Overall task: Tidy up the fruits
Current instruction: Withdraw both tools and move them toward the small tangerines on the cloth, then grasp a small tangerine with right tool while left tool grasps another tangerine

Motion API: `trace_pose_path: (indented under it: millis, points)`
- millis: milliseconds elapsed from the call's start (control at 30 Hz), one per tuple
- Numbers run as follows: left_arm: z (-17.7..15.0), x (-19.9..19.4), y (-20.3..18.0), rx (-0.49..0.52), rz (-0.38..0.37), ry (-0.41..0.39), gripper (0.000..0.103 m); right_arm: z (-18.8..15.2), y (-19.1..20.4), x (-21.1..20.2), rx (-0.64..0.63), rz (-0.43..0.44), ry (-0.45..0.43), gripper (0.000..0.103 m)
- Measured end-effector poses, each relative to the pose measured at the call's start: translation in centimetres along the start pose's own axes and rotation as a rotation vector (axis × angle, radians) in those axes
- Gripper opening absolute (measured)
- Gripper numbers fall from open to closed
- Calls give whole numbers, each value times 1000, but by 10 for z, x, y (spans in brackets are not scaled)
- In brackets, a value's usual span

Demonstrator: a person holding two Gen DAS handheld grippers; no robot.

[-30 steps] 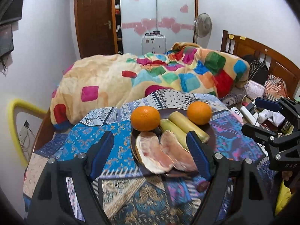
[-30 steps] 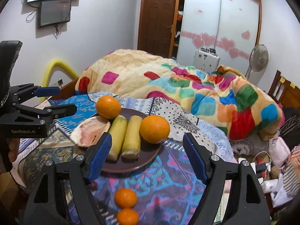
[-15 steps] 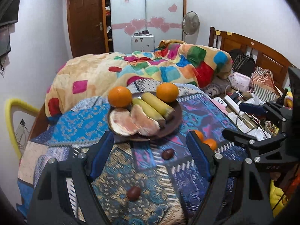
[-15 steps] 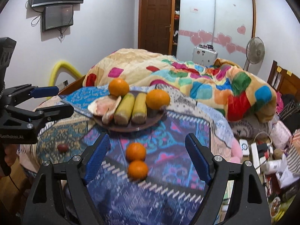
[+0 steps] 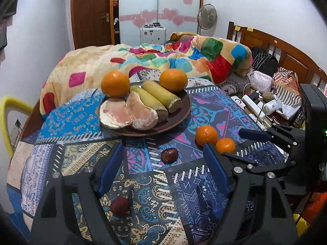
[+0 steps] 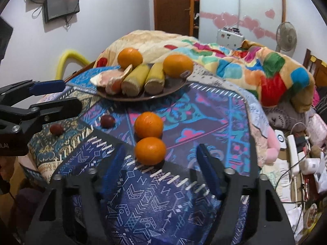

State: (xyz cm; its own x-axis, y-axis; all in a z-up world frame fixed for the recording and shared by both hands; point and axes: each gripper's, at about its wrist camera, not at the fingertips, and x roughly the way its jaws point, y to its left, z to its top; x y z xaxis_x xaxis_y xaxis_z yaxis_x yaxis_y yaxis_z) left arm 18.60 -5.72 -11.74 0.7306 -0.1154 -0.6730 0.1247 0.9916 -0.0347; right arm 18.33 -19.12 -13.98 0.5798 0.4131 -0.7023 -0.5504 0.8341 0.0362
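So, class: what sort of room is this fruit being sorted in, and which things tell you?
Most likely a bedroom: a rumpled patchwork blanket lies on a bed with a wooden headboard, and a wardrobe with heart stickers stands behind.

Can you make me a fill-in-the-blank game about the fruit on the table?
1. The brown plate holds ___ big oranges.
2. The small oranges lying loose on the patterned cloth number ___.
3. The two dark red fruits lie on the ___, not on the plate.
4. The left gripper and right gripper are both ___.

Missing words: two; two; cloth; open
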Motion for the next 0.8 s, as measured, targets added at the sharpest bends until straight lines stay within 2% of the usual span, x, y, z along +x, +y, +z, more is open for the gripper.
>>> trace_pose_path:
  millis: [33, 100, 200, 300, 467, 667, 800]
  points:
    - [-1, 2, 0, 1, 1, 1, 80, 0, 0, 2, 0, 11, 6, 52]
    - [-3, 7, -2, 7, 3, 6, 80, -1, 1, 5, -2, 28, 18, 37]
    - [-2, 14, -9, 34, -2, 24, 80, -3, 2, 3, -7, 52, 19, 32]
    - [0, 19, -14, 44, -14, 25, 80, -3, -2, -3, -6, 38, 9, 32]
    - [6, 34, -23, 25, -81, 55, 79, -1, -21, -17, 18, -9, -16, 32]
    - [10, 51, -43, 63, -106, 73, 73, 0, -43, -28, 61, -44, -31, 32]
    - [11, 63, -52, 82, -119, 94, 61, 0, -49, -28, 71, -55, -32, 32]
